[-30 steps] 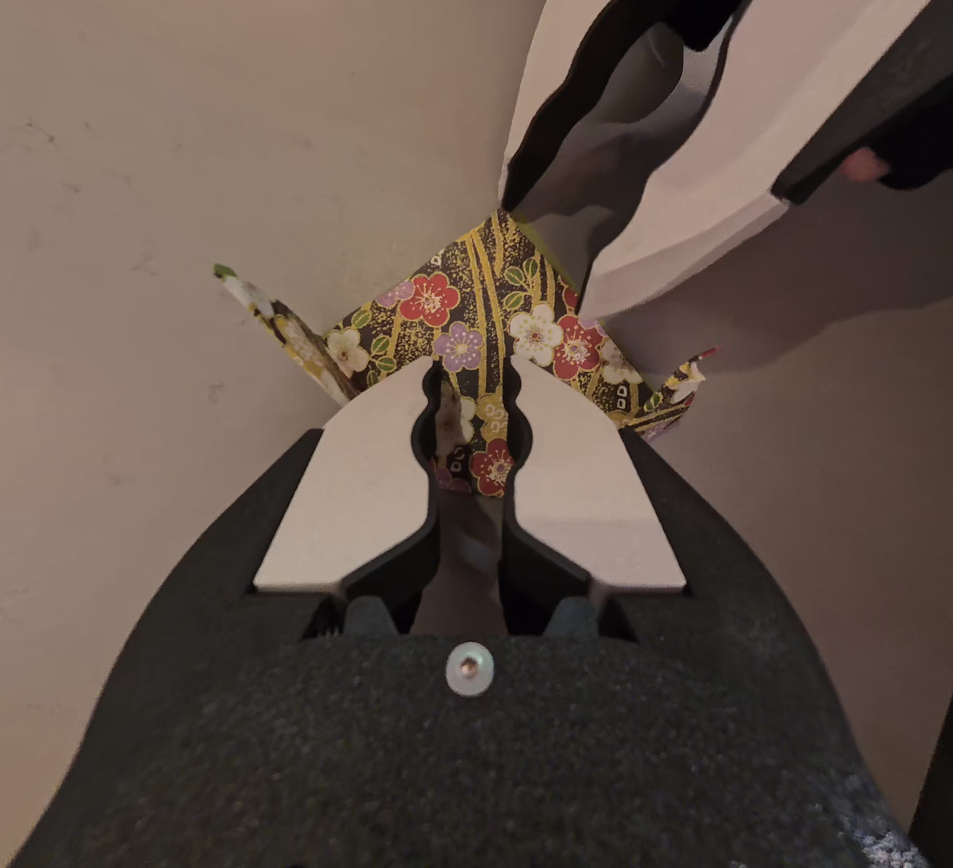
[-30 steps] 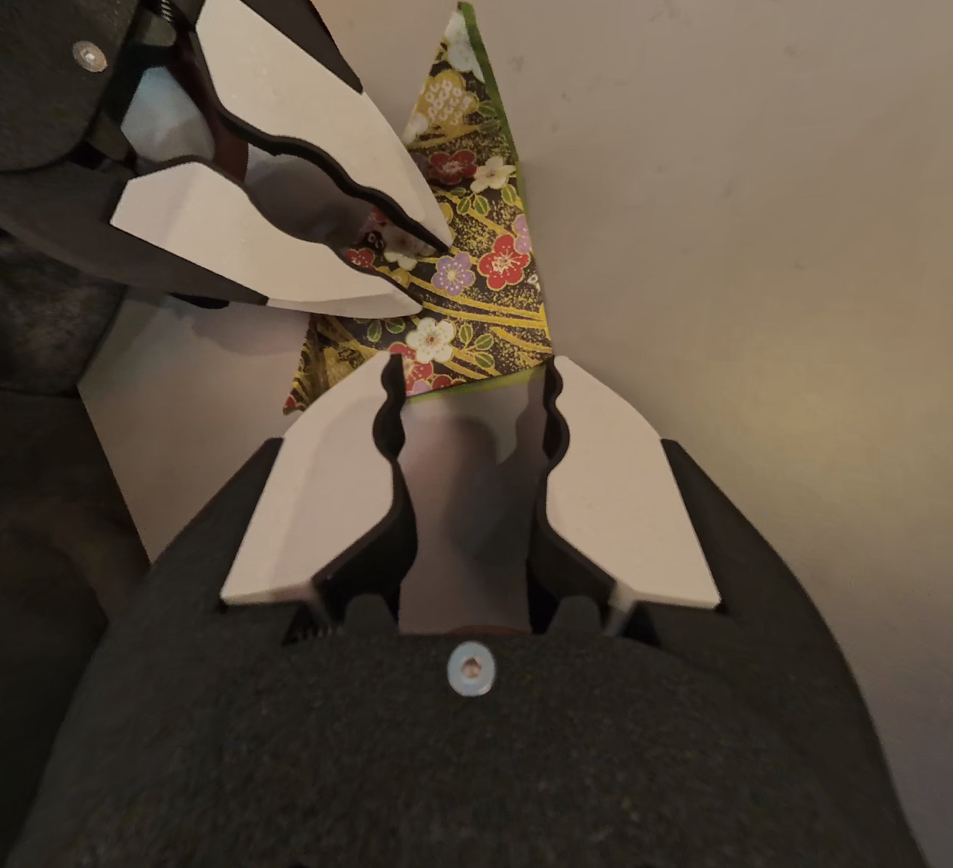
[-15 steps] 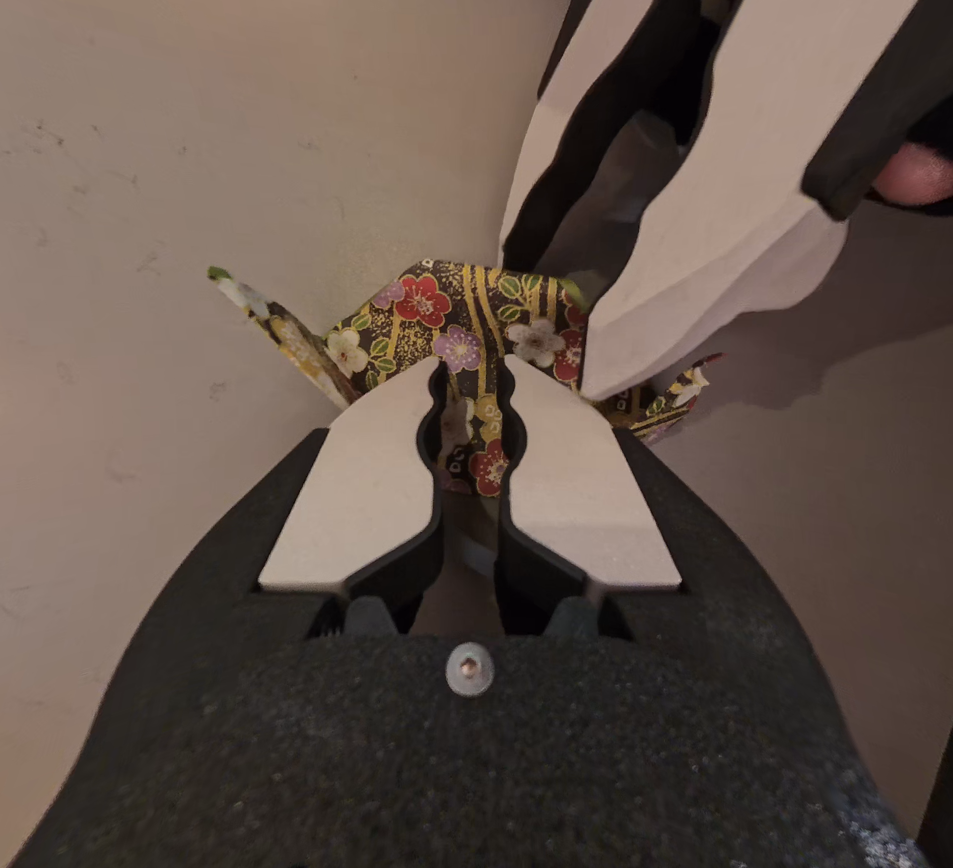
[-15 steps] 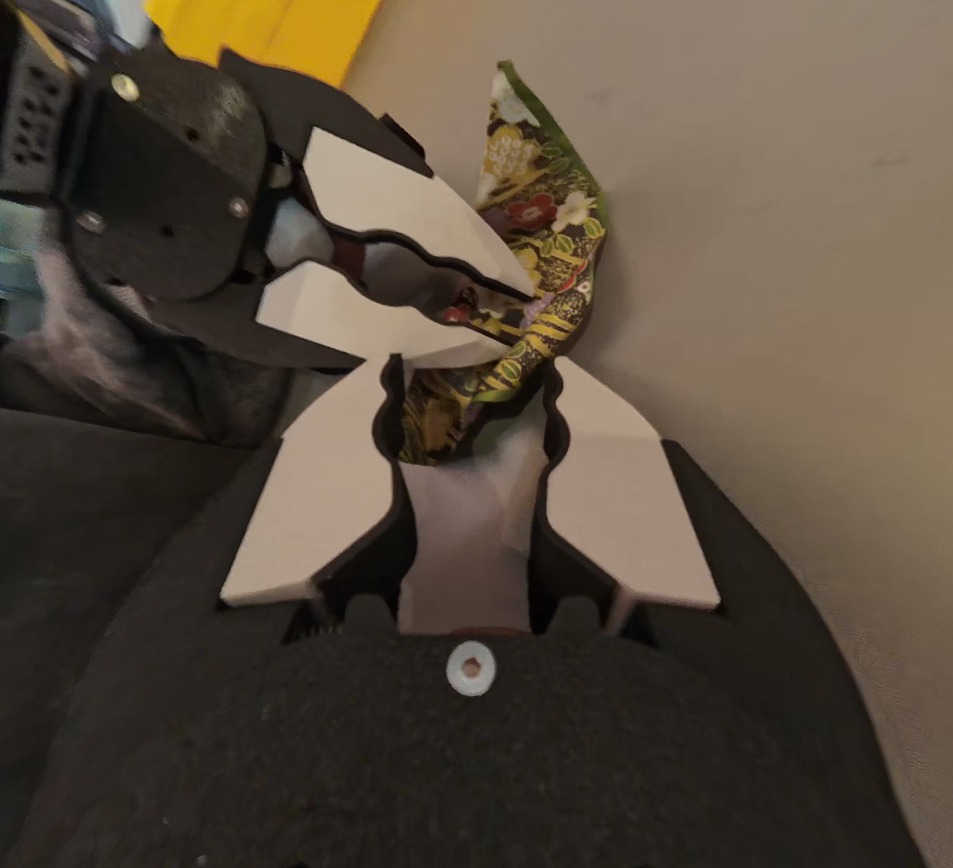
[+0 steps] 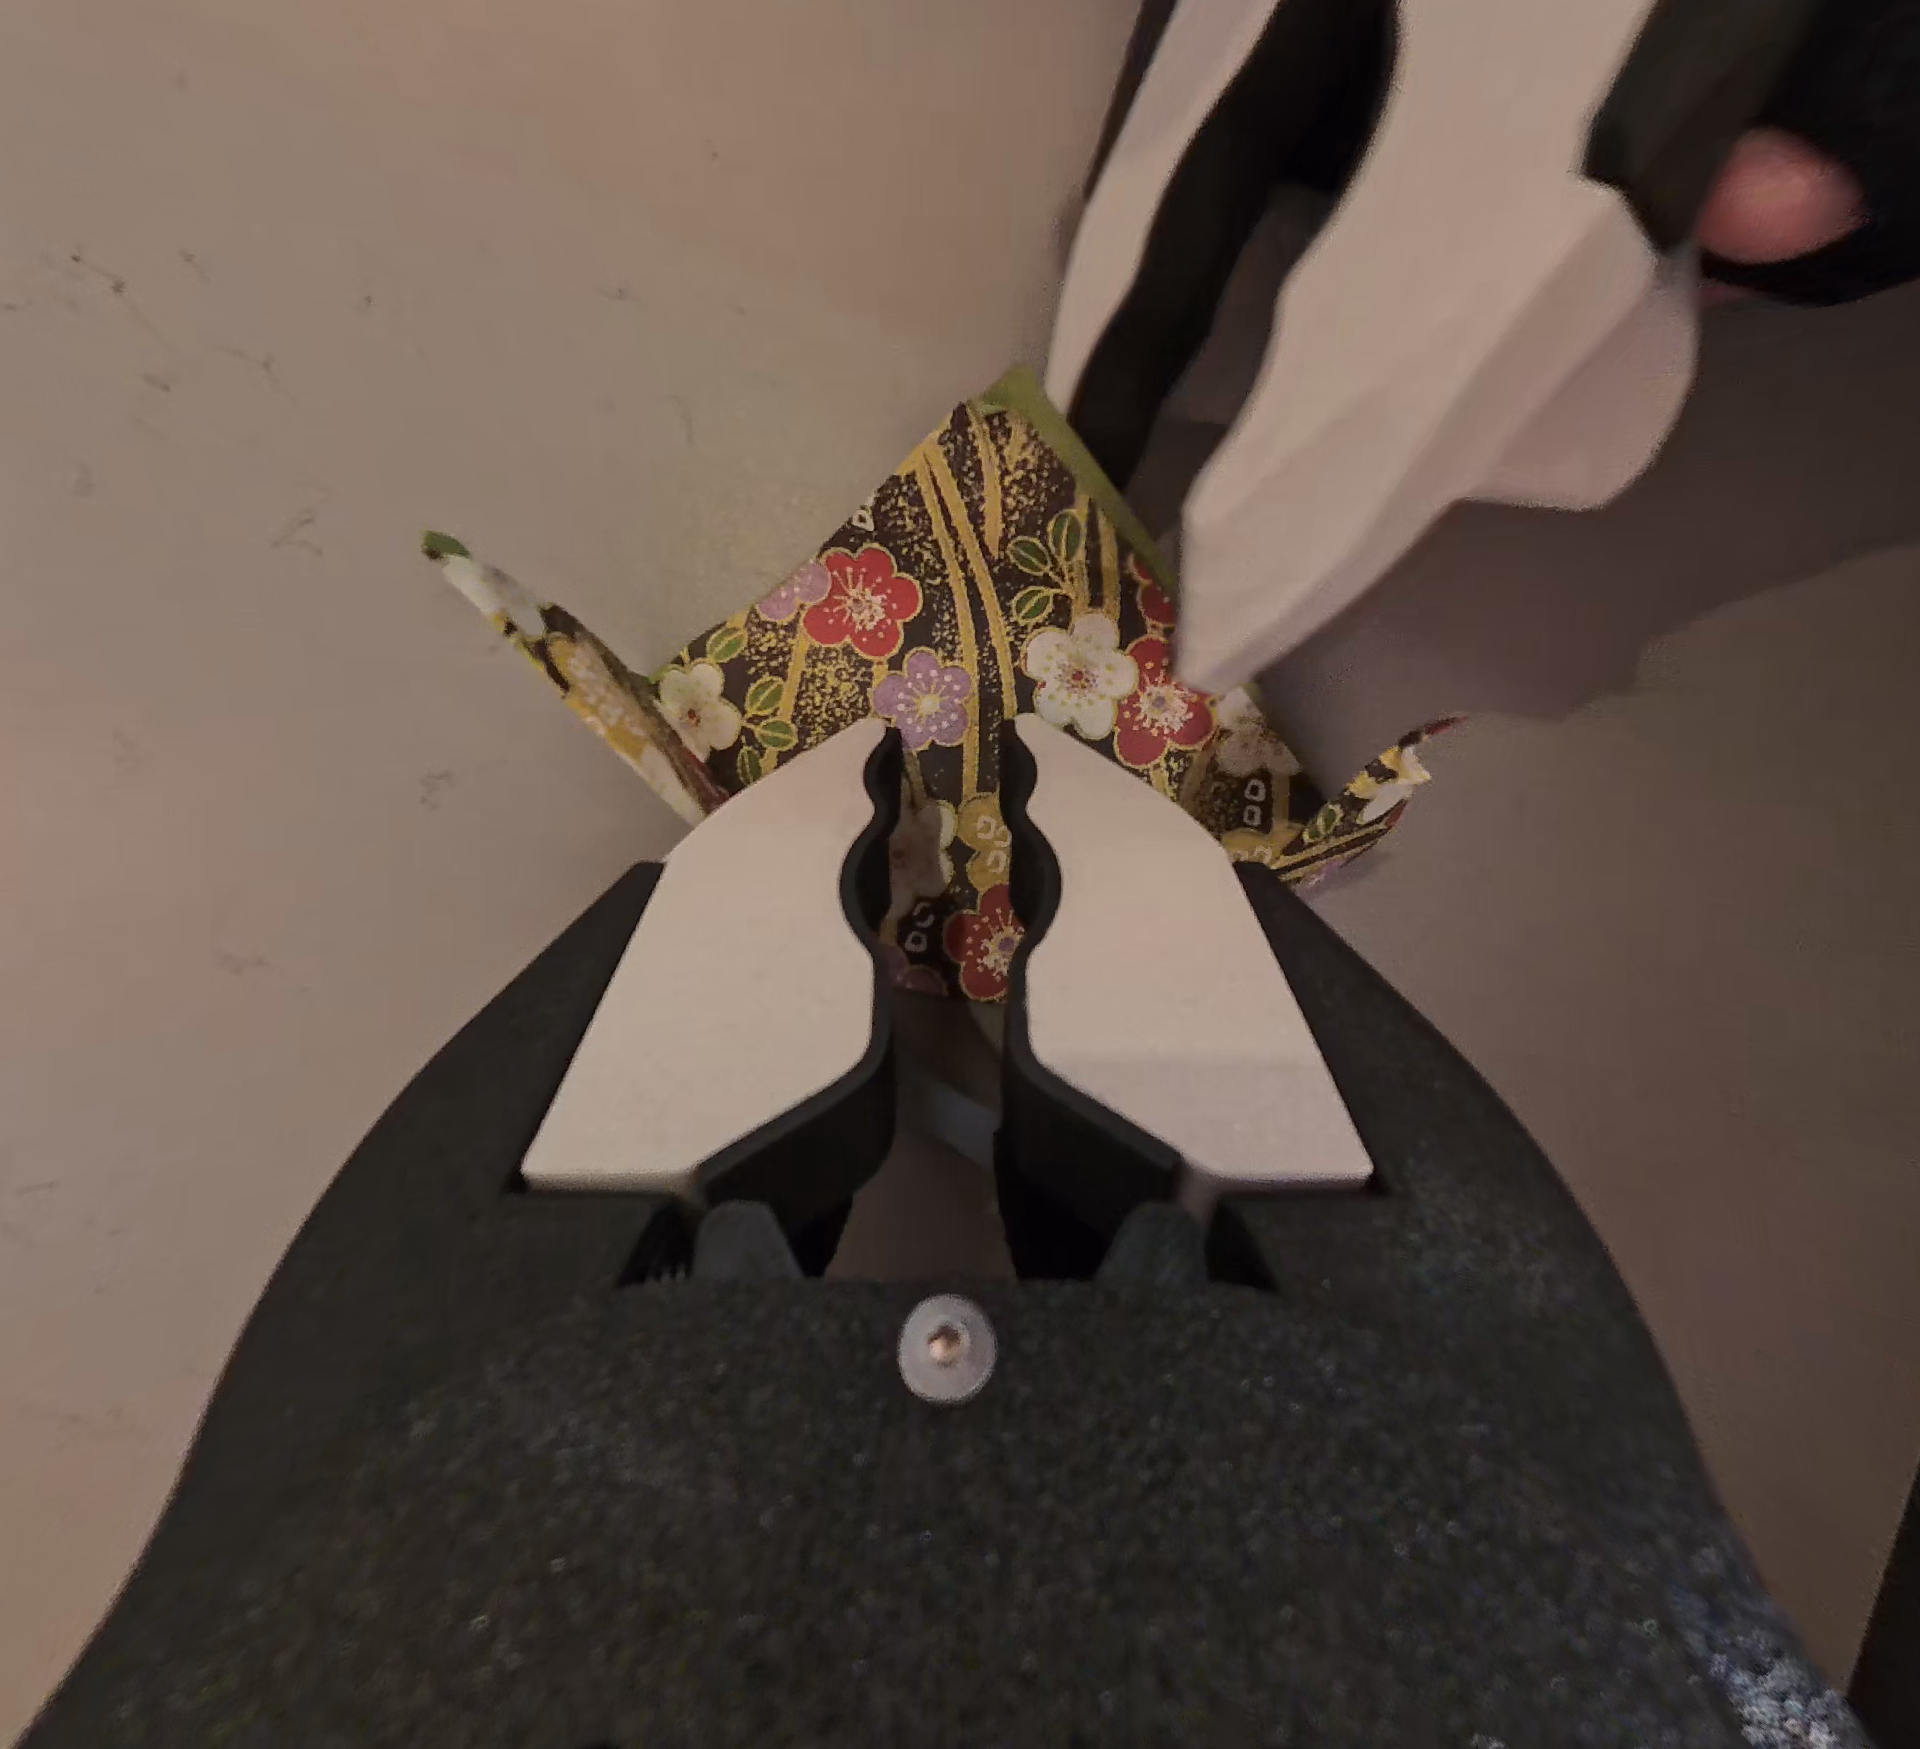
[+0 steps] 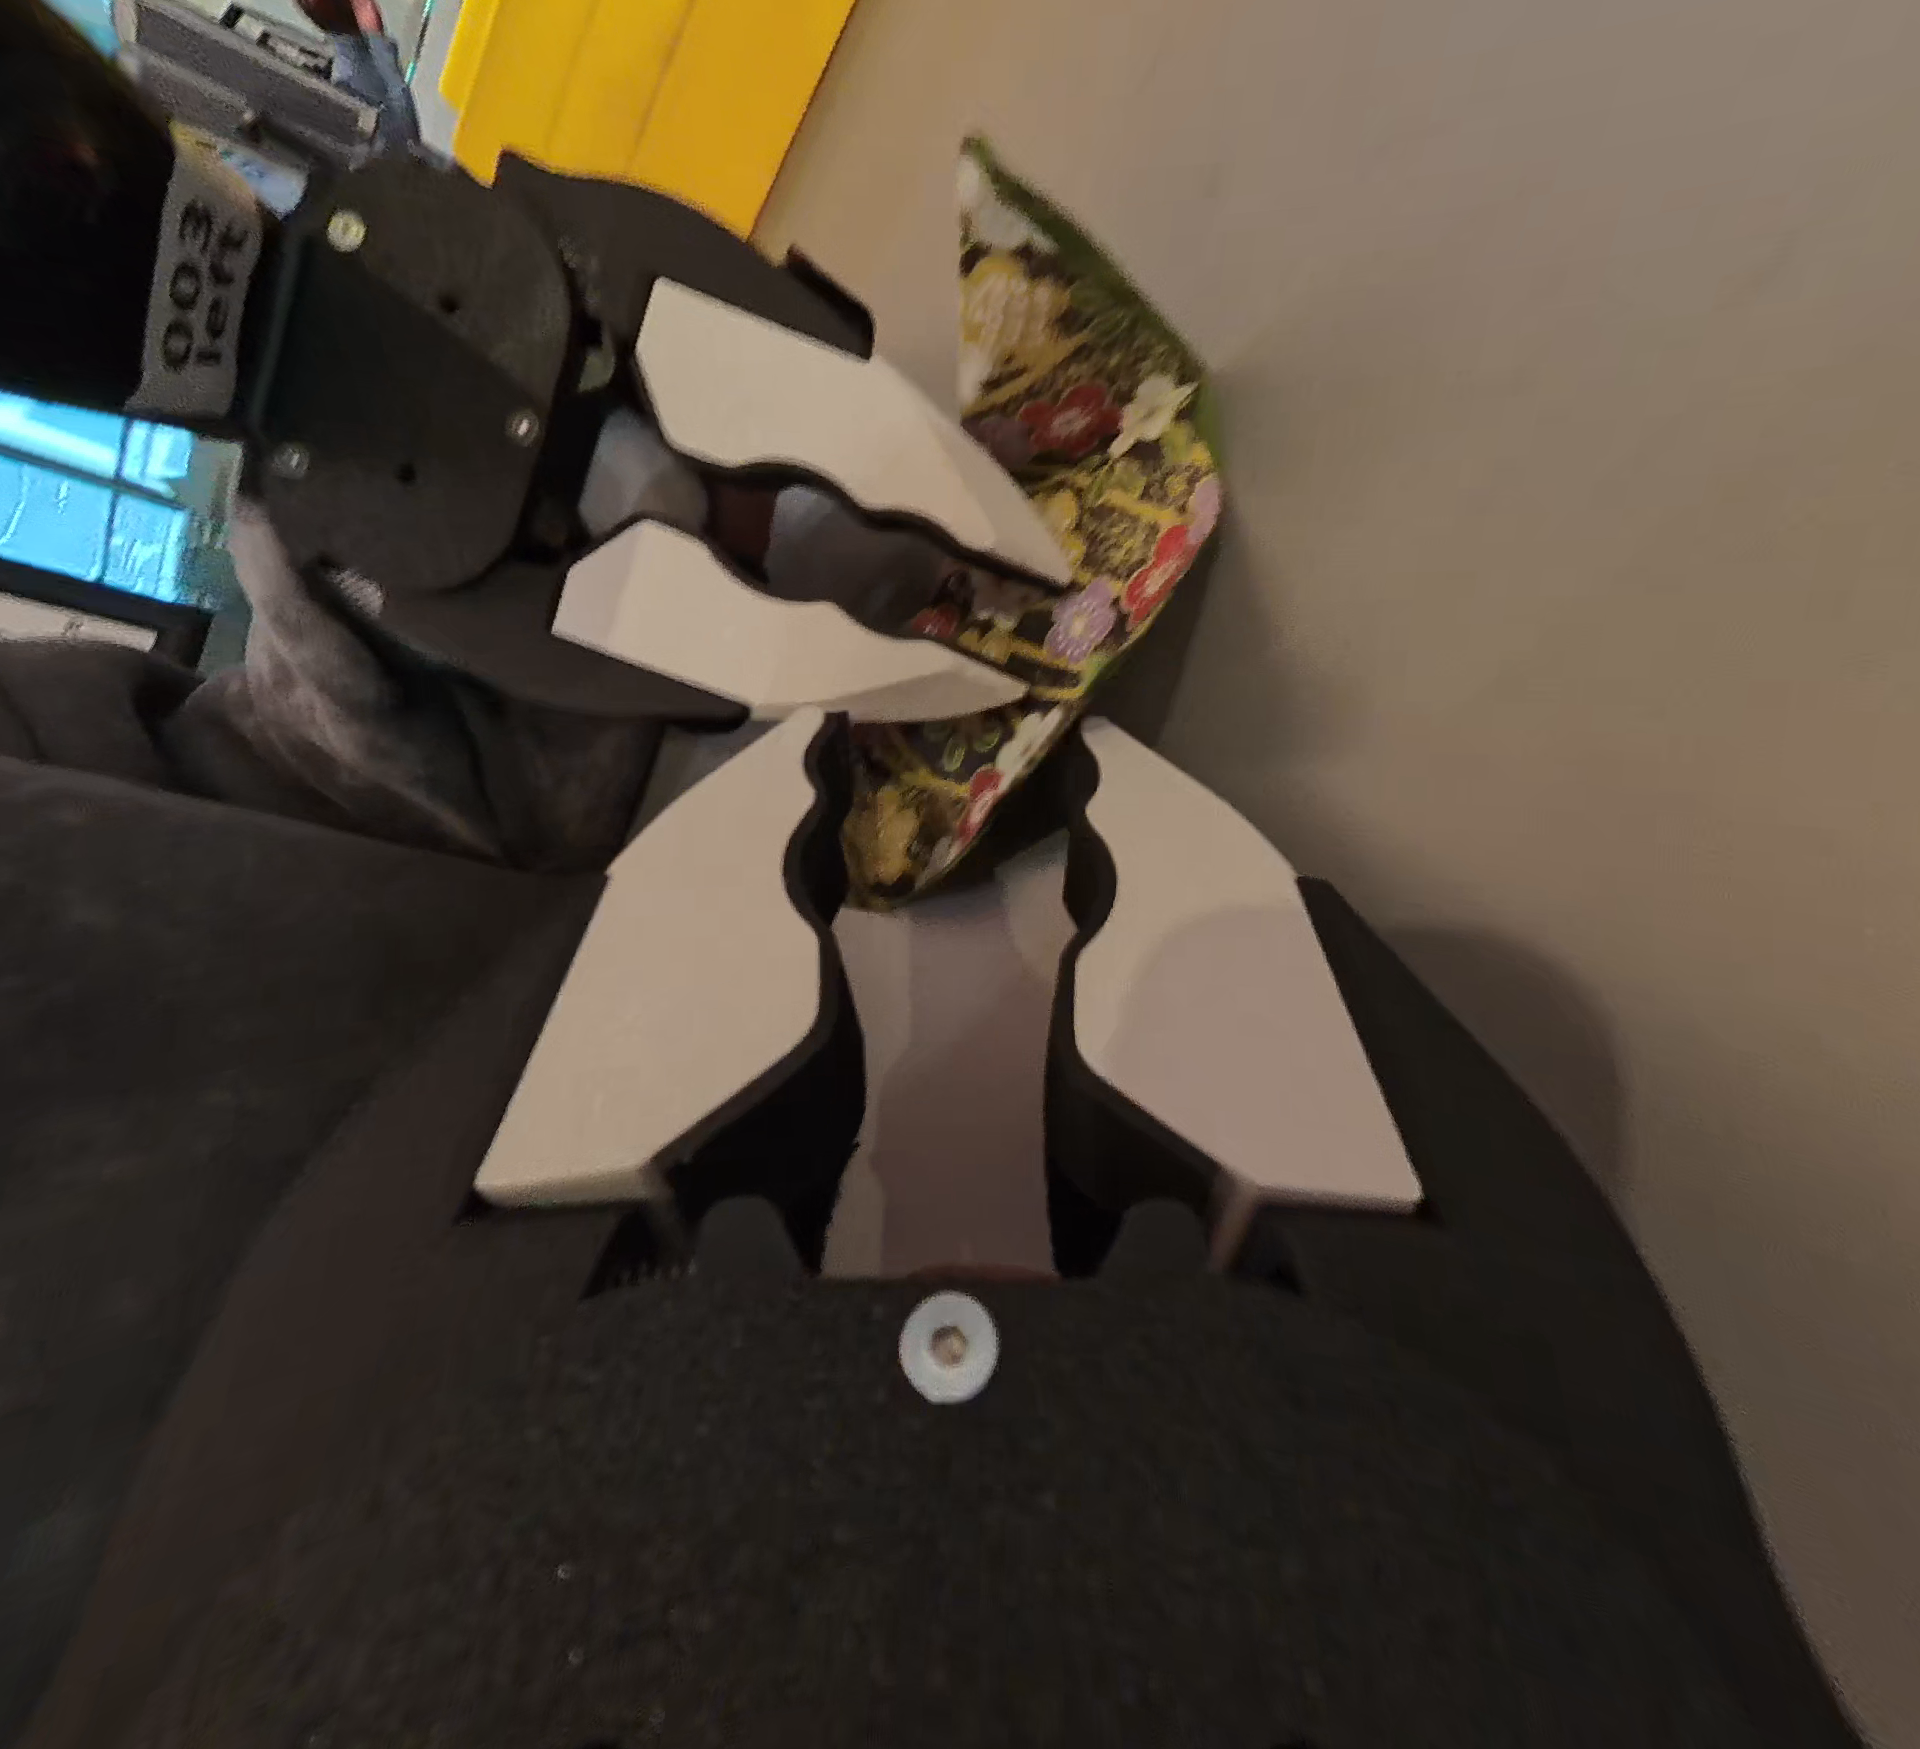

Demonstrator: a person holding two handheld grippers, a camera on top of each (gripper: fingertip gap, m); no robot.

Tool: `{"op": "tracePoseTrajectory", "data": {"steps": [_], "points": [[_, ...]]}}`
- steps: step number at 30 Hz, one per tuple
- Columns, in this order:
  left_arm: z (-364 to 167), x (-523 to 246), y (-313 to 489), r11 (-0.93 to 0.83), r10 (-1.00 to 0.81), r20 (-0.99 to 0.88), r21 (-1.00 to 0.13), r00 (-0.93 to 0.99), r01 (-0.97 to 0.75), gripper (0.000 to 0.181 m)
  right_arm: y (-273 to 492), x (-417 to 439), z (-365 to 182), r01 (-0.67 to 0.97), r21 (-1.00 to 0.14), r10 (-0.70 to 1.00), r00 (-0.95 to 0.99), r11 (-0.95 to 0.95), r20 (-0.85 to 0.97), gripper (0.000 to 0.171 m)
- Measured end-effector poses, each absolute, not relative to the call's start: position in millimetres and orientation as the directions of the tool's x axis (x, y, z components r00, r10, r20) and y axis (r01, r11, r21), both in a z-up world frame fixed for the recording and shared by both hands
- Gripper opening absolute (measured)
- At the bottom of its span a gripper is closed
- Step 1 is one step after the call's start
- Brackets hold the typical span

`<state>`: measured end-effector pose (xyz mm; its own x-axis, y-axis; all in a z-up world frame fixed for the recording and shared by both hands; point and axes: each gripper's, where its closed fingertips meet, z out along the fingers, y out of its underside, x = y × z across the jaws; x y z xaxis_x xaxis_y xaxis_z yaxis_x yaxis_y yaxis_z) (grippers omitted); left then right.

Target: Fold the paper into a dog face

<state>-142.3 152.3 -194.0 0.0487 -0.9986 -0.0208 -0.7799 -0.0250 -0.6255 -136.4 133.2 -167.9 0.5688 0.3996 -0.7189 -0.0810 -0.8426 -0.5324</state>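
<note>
Paper [image 5: 935, 650], floral-patterned and part-folded, sits on the pale desk [image 5: 364, 245], its near corner pinched between the narrow fingers of the left gripper [image 5: 951, 743]. Half a second ago its far tip was bent down; now it stands up again. Right gripper [image 6: 951, 754] is tilted steeply, fingers wide, straddling the paper's edge without closing. Right wrist view alone shows a yellow panel [image 6: 644, 6] beyond the desk.

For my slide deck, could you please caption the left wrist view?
Left gripper pins the floral paper on the table while the open right gripper reaches its top corner.
</note>
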Motion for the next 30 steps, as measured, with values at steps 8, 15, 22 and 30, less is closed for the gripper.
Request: {"op": "tracePoseTrajectory", "data": {"steps": [8,15,22,30], "points": [[-193.9,-142.3,152.3,-0.024,-0.999,-0.023,-0.625,0.049,-0.78,0.017,146.5,-115.2,-177.6,-0.124,-0.505,0.313,0.654,-0.854,-0.689,0.01],[-193.8,-141.9,152.0,-0.023,-0.999,-0.021,-0.628,0.046,-0.778,0.017,143.7,-114.0,-172.1,-0.143,-0.5,0.313,0.627,-0.854,-0.714,0.0],[-191.4,-147.5,155.0,-0.001,-0.997,-0.061,-0.611,0.048,-0.792,0.024,144.9,-108.4,-171.0,-0.054,-0.551,0.36,0.703,-0.833,-0.613,0.0],[-193.6,-150.4,149.9,0.014,-1.0,-0.026,-0.626,0.003,-0.779,0.021,143.9,-106.2,-166.0,0.064,-0.594,0.444,0.729,-0.802,-0.521,0.0]]}}
